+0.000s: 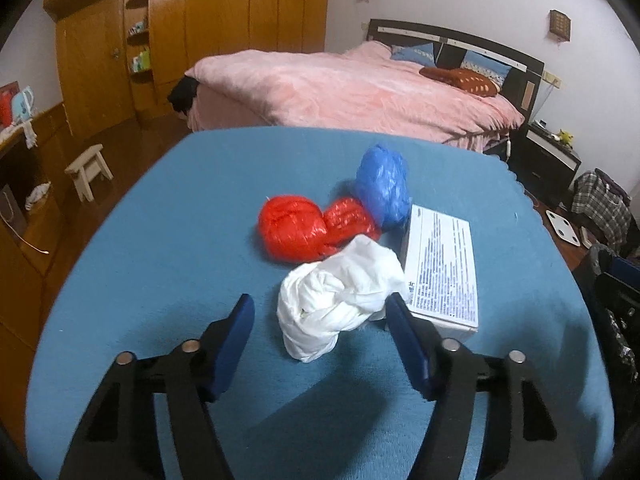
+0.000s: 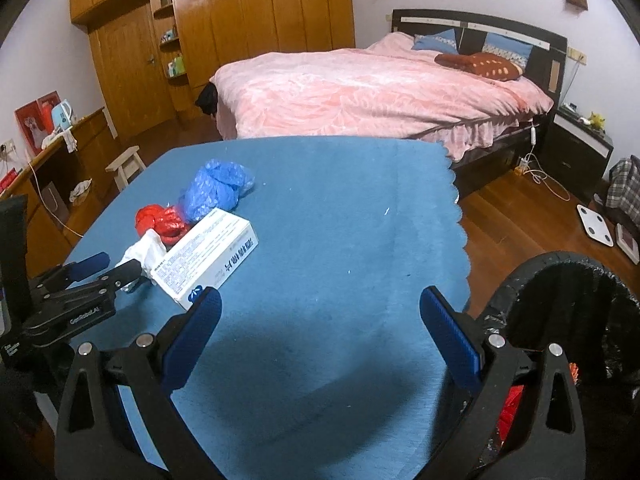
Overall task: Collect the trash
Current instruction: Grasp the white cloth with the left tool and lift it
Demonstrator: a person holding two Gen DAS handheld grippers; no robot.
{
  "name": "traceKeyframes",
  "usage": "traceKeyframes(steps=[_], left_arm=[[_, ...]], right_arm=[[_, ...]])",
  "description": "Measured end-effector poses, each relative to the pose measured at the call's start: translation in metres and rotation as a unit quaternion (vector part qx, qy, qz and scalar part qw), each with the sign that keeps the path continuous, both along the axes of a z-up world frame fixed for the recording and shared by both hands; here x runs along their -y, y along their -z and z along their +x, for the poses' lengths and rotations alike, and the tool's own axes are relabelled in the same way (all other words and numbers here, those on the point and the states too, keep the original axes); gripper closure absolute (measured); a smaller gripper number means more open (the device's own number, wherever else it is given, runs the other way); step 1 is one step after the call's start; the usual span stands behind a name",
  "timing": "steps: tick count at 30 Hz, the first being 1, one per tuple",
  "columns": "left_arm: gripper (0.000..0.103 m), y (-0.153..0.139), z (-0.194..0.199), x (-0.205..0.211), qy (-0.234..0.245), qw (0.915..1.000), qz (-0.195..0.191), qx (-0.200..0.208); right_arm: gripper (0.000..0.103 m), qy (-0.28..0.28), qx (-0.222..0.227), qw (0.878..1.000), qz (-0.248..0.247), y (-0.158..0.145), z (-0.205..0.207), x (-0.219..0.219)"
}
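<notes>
White crumpled bag — half hidden between left tongs.

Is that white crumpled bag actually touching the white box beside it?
Touching. In the left wrist view the white crumpled bag presses against the long side of the white box, its folds overlapping the box's edge with no blue table cover visible between them.

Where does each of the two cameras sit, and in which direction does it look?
Left wrist: on the left gripper, looking along its open fingers at the white crumpled bag.
Right wrist: on the right gripper, open over bare blue tablecloth; left gripper visible at left.
Shared: white box, blue bag, red bags, bed.
</notes>
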State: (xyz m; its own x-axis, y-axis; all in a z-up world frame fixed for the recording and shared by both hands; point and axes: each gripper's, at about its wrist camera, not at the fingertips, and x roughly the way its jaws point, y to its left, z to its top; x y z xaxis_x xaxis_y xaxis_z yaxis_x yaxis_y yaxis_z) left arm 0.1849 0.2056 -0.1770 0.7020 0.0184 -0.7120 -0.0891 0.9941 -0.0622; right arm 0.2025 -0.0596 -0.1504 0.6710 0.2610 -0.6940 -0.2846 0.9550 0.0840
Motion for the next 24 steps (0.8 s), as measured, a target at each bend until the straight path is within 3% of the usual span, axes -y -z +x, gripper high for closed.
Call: traceKeyframes(steps=[10,24], left_arm=[[0.066,0.008,0.006,0.006,0.017,0.9996,-0.020,-0.011],[0.067,-0.015,-0.020,-0.017,-0.019,0.9995,-0.001,0.025]], right_arm=[[0.006,-0.005,-0.007,1.000,-0.004,0.008,0.003,-0.006],[0.006,-0.039,-0.007,0.999,0.007,0.010,0.011,-0.050]])
